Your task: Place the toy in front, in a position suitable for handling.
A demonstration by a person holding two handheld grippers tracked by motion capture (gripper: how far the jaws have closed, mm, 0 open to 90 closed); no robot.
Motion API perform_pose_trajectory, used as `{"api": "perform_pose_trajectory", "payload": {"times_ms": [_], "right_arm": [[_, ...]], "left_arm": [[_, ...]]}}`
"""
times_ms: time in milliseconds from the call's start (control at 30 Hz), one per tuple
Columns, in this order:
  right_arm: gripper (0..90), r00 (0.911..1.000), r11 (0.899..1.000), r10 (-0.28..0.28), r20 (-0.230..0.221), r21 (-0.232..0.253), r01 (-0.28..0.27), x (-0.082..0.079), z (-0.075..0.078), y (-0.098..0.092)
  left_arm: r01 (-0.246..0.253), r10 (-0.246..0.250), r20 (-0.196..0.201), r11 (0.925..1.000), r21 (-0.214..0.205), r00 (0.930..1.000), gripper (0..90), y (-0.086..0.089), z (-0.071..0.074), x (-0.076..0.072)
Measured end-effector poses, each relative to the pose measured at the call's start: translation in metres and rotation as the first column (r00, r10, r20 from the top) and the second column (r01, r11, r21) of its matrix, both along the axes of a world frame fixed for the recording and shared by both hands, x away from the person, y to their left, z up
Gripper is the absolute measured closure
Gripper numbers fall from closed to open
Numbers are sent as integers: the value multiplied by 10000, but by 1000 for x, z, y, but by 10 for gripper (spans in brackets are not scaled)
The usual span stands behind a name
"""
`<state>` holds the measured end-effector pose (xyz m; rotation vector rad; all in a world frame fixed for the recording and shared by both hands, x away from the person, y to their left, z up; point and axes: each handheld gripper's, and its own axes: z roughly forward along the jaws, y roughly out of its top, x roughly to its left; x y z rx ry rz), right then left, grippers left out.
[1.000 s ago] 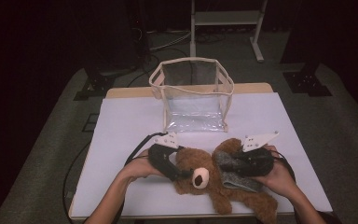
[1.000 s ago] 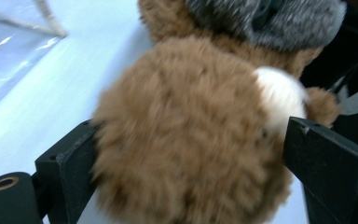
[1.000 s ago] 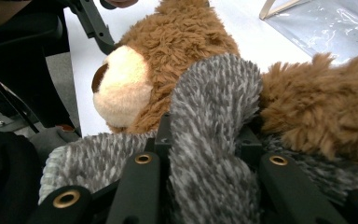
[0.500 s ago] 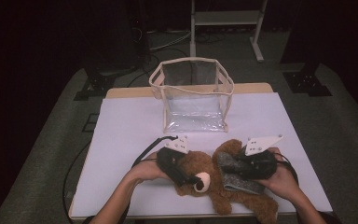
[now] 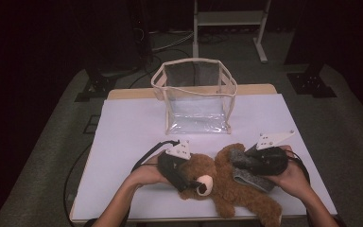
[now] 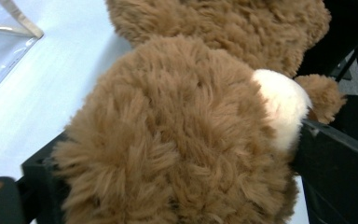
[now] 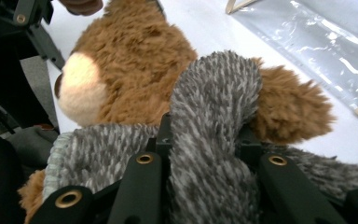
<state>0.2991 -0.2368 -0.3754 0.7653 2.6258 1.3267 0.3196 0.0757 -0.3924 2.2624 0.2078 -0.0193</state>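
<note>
A brown teddy bear [image 5: 236, 191] lies on its back at the table's front edge, with a grey fuzzy scarf [image 5: 253, 180] across its body. My left gripper [image 5: 194, 182] straddles the bear's head [image 6: 177, 130]. Its jaws have just been opening and stand wide on either side of the head, one next to the cream muzzle [image 6: 282, 105]. My right gripper [image 5: 240, 163] is over the bear's chest. In the right gripper view it [image 7: 205, 156] is shut on a fold of the scarf [image 7: 209, 102], and the bear's head [image 7: 130, 65] lies beyond.
A clear plastic bag [image 5: 196, 94] with cream trim stands open-topped at the back middle of the white table [image 5: 132, 127]. Its corner [image 6: 2, 42] lies close to the bear, and its wall [image 7: 317, 42] is also near. Black cables trail from both grippers.
My left gripper has slid right, from beside the bear's head to over it. The right gripper and the scarf have stayed put.
</note>
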Motion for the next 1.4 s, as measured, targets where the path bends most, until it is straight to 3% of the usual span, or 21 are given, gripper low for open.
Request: {"api": "perform_pose_trajectory", "payload": {"times_ms": [200,600,833,967,1067,1267,1400], "right_arm": [[706,9999,9998,59,-154,198,-56,-10,-5,-1],[709,9998,10000,1,222,83,-2,-24,-6,0],[709,9994,10000,44,347,84,-47,-30,-7,0],[709,9993,9998,70,366,166,-76,-32,-7,-2],[709,9992,9998,77,394,161,-84,-32,-7,-2],[709,9990,9999,84,446,123,-90,-33,-7,-1],[708,9989,9999,99,468,120,-105,-33,-6,-1]], "left_arm": [[-68,49,-512,9993,-377,9987,12,-3,3,3],[-104,74,-905,9994,-325,9959,0,-8,6,6],[-154,135,-765,9996,-247,9970,0,0,8,6],[-343,316,-767,9988,-338,9966,54,10,9,8],[-106,73,-715,9989,-459,9974,102,12,9,7],[213,-229,-565,9994,-281,9981,135,3,5,4],[284,-291,-301,9993,-250,9991,224,4,7,0]]}}
